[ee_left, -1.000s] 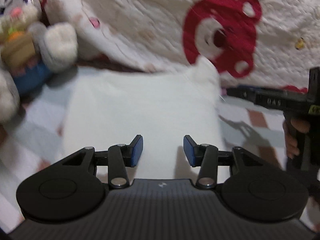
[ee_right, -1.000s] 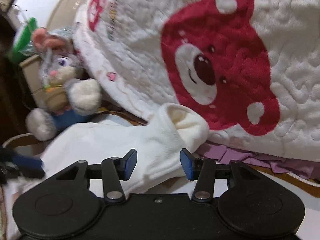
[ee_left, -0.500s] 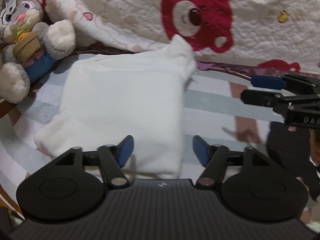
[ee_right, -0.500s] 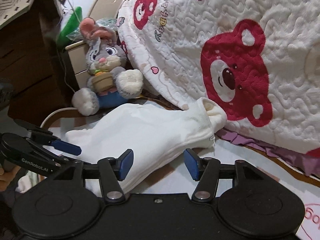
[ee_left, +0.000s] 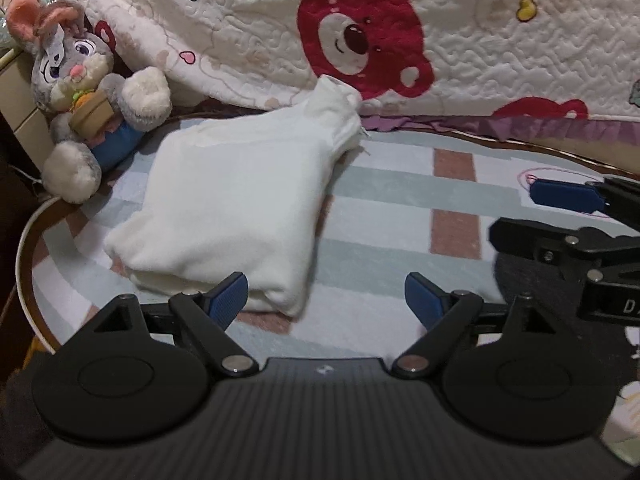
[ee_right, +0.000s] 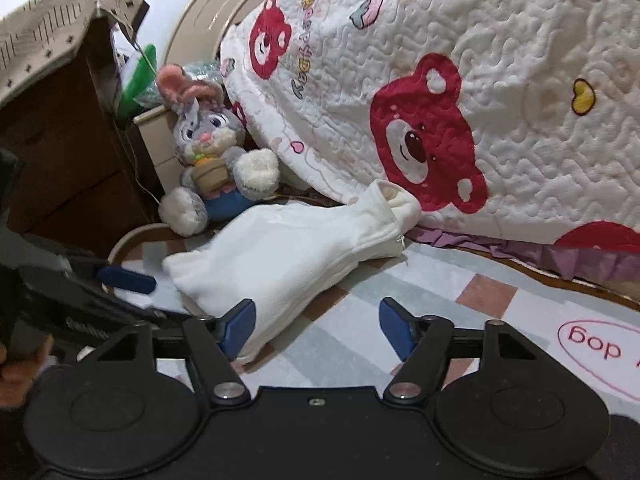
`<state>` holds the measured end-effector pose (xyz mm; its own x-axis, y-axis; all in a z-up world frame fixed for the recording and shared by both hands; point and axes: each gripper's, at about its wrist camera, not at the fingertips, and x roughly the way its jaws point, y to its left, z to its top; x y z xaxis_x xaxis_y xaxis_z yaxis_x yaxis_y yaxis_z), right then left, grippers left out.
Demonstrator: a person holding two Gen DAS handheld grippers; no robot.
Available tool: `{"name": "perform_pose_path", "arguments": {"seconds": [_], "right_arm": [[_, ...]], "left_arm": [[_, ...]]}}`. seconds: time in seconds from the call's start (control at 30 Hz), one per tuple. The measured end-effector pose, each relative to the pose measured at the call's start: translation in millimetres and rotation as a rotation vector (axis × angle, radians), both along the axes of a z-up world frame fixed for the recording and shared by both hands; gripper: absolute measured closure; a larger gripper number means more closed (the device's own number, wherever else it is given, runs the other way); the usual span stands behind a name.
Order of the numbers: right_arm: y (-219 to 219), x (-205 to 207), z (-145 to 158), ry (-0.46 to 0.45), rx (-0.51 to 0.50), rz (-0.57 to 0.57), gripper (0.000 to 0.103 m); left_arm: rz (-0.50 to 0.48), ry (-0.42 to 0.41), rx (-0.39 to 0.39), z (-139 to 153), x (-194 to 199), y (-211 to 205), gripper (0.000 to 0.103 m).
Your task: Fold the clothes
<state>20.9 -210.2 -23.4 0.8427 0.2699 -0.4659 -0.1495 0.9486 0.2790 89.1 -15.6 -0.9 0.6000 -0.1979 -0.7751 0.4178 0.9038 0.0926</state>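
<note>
Now both my hands have pulled back from the white fleece garment point(ee_left: 236, 200), which a second ago filled the view right at my fingertips. It lies folded into a compact bundle on the striped rug point(ee_left: 400, 208), its collar end propped against the edge of the bear-print quilt point(ee_left: 460, 48), with the plush rabbit point(ee_left: 84, 92) just beside its far corner. My left gripper point(ee_left: 326, 294) has jaws that are opening and already wide, with nothing pressed between the pads; the near corner of the bundle only shows behind the left pad. My right gripper point(ee_right: 316, 326) is the same: jaws opening, wide, empty, the bundle's near end lying past its left pad. I judge that the last fold has been let go and this garment is done, or close to it, since no sleeve or loose hem sticks out on the sides that I can see.

Much stays hidden, though. The underside of the bundle and its far edge toward the quilt are out of sight, so I cannot say whether the layers beneath sit square. Whether another garment waits to be folded I cannot tell; none shows. The rug's printed oval is cut off at the frame edge, and the dark furniture on the left is too dim to make out.
</note>
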Motion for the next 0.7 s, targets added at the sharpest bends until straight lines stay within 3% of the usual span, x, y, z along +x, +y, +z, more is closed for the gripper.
{"name": "perform_pose_path", "arguments": {"seconds": [0.07,0.13,0.43,0.7], "right_arm": [[-1,-9,5,-0.003,0.022,0.017,0.020],[-1,-18,9,-0.014,0.027,0.018,0.019],[-2,-50,18,0.001,0.014,0.000,0.019],[8,-71,23,-0.006,-0.061,0.030,0.018]], "left_arm": [[-0.028,0.014,-0.009,5,-12,-5,0.014],[-0.030,-0.003,0.010,8,-24,-9,0.011],[-0.041,-0.001,0.063,6,-59,-8,0.010],[-0.074,0.037,0.075,4,-77,-8,0.010]]}}
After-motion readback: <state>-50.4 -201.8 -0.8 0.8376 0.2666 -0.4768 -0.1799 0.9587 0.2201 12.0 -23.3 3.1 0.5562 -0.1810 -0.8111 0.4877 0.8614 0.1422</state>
